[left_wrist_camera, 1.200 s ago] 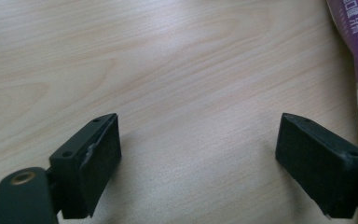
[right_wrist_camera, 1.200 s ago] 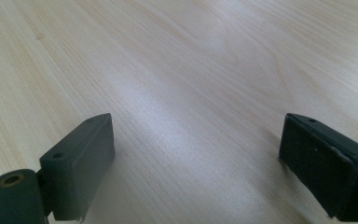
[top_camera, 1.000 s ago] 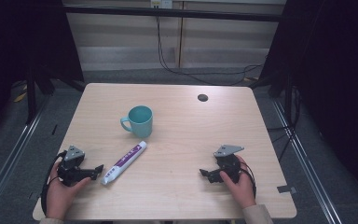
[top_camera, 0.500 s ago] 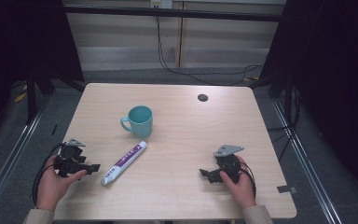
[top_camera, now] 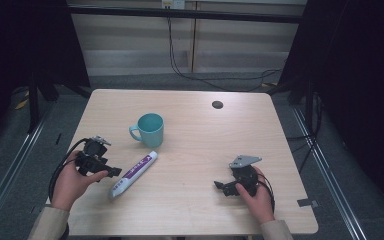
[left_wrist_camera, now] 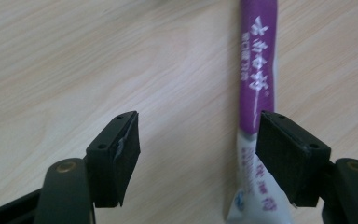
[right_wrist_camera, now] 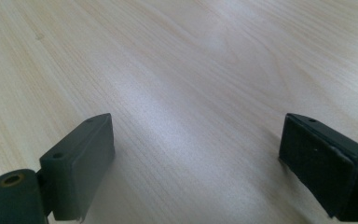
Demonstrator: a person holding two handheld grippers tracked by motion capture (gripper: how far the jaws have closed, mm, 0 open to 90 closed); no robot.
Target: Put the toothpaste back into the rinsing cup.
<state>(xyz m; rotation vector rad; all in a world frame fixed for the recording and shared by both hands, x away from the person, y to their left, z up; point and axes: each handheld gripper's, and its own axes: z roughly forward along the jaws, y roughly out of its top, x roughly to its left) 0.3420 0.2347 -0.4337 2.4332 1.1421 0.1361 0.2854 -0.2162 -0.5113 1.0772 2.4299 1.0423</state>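
Beside the mug (top_camera: pixel 150 129): toothpaste tube (top_camera: pixel 134 173), lying flat on tabletop (top_camera: pixel 195 200).
Left hand-held gripper (top_camera: pixel 114 172): jaws just narrowing, apart, nothing clamped (tube just off its right jaw).
Right hand-held gripper (top_camera: pixel 220 186): jaws wide, empty, well right of mug.
Handling: likely light, soft, slick; grip mid-body.

We're looking at what is probably a lab recording booth: a bare wooden table (top_camera: pixel 190 150) ringed by black curtains (top_camera: pixel 25 45), metal floor rails (top_camera: pixel 10 170) either side, and cables (top_camera: pixel 180 55) trailing down the back wall.
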